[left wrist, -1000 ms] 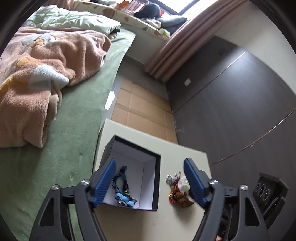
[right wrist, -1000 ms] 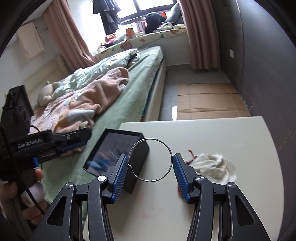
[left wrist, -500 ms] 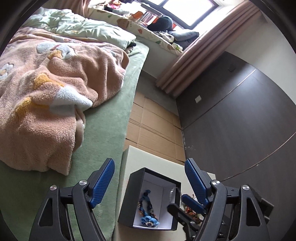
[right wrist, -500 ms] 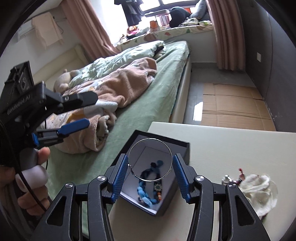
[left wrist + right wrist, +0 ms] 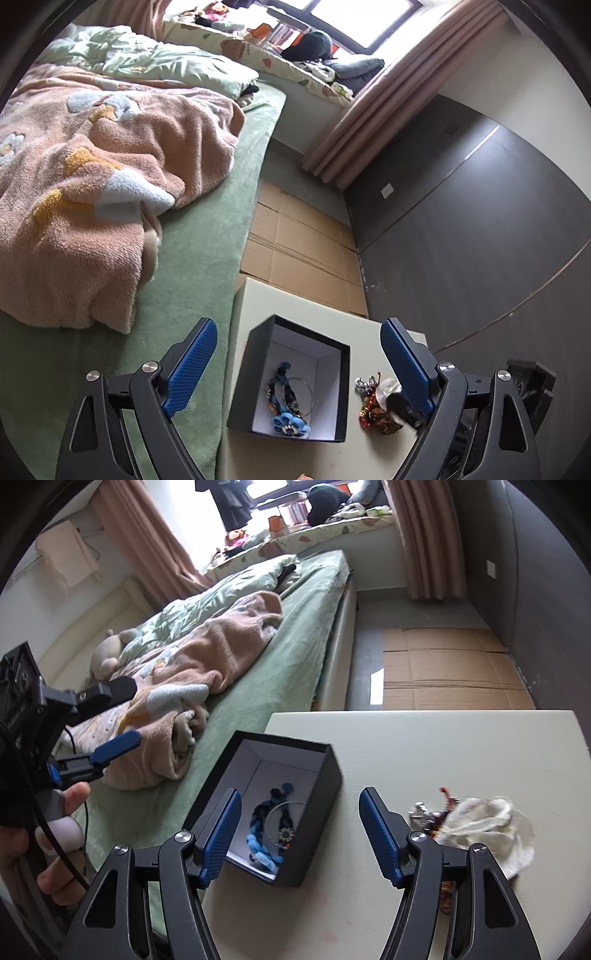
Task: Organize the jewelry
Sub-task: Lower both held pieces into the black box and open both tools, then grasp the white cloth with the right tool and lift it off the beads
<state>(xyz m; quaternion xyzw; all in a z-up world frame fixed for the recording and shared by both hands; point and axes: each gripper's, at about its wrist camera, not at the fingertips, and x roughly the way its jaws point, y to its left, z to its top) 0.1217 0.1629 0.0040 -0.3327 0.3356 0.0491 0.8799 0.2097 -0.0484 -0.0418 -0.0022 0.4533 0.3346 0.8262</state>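
Bedding fills the left side of both views: a peach fleece blanket (image 5: 92, 206) lies rumpled on a green bed cover (image 5: 207, 258). In the right wrist view a person's hand (image 5: 44, 849) at the far left holds the left gripper (image 5: 122, 716), whose blue-padded fingers hang over the bed edge, apart from the table. Its jaws are opening and nothing lies between them; in its own view the left gripper (image 5: 299, 365) frames the box from above without touching it.

Next to the bed stands a cream rectangular table (image 5: 443, 746). Near its left edge sits a black open-topped cardboard box with a white lining (image 5: 258, 369), also seen at (image 5: 325, 771). Inside it lie a blue braided bracelet with a flower charm (image 5: 288, 417) and a thin silver wire hoop (image 5: 299, 395), the hoop resting partly over the bracelet on the box floor.

Above the box's near right corner hangs the right gripper (image 5: 299, 830); its jaws are opening and empty, with the hoop (image 5: 284, 819) lying free in the box below.

Just right of the box, on the bare tabletop, sits a small heap of mixed jewelry in red, brown and silver (image 5: 373, 406), touching a crumpled white cloth (image 5: 484, 827).
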